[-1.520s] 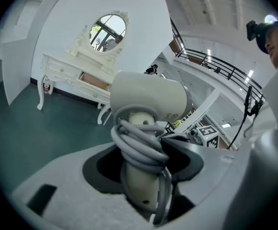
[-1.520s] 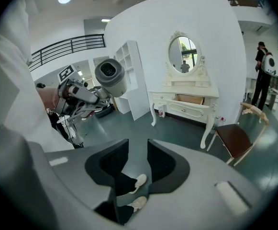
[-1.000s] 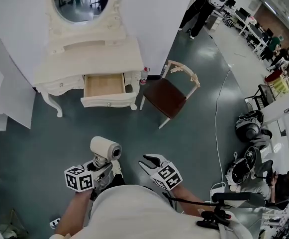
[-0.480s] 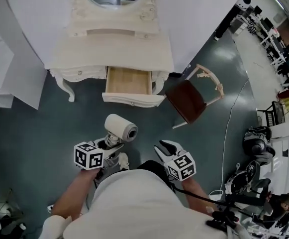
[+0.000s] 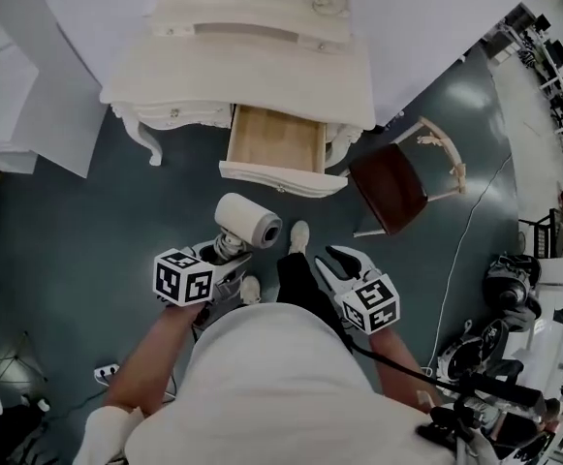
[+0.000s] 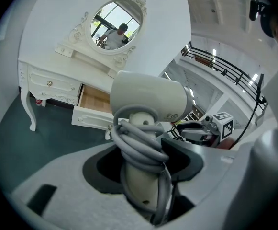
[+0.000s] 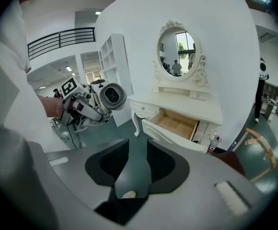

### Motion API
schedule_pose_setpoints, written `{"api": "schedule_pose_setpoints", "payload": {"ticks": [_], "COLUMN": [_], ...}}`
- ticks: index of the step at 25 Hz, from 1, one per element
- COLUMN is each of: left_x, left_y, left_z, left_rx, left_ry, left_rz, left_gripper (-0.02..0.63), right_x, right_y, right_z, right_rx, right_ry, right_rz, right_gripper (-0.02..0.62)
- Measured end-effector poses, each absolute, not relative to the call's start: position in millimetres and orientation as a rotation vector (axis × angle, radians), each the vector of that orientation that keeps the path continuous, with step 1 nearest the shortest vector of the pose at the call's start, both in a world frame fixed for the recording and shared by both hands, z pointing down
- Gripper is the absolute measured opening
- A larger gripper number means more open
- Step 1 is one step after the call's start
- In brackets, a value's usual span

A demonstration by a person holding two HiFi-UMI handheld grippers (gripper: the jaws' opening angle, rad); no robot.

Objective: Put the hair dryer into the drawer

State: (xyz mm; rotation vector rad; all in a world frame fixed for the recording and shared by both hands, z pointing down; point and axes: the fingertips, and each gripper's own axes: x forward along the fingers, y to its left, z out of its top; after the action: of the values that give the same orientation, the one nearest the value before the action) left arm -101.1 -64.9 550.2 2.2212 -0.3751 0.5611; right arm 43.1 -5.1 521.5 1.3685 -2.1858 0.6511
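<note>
While I stand near the white dressing table (image 5: 262,76), my left gripper (image 5: 225,252) is closed tight on the handle of the white hair dryer (image 5: 248,221). A grey cord (image 6: 139,145) is wound round that handle, and my jaws press on it from both sides. The hair dryer's round body sticks up above the jaws. It hangs over the dark green floor (image 5: 87,221), on the near side of the open drawer (image 5: 273,141), and is not inside it. The drawer is pulled out of the table's front towards me, and its pale wood bottom shows.

My right gripper (image 5: 337,260) is just to the right of the hair dryer. Its jaws stand apart, and I see only floor between them.

A wooden chair with a dark red seat (image 5: 390,174) stands to the right of the drawer. An oval mirror in a white frame (image 7: 178,44) sits at the far side of the table.
</note>
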Motion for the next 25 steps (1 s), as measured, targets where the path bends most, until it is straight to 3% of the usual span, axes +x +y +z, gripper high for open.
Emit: {"api": "schedule_pose_setpoints", "payload": {"ticks": [13,25], "left_x": [-14.2,63.2], "left_y": [-189.6,-282.6], "left_z": [583.3,658.5], "left_rx": [2.192,2.095], "left_ry": [-0.424,-0.403], "left_rz": [0.819,1.115], "left_gripper": [0.245,0.245], "right_x": [152.8,244.1], "right_y": [-144.0,-197.2], "right_z": [523.7,553.0], "right_rx": [1.274,1.246], "right_ry": [-2.294,-2.307], "right_rz": [0.63,0.747], "right_gripper": [0.117,0.111]}}
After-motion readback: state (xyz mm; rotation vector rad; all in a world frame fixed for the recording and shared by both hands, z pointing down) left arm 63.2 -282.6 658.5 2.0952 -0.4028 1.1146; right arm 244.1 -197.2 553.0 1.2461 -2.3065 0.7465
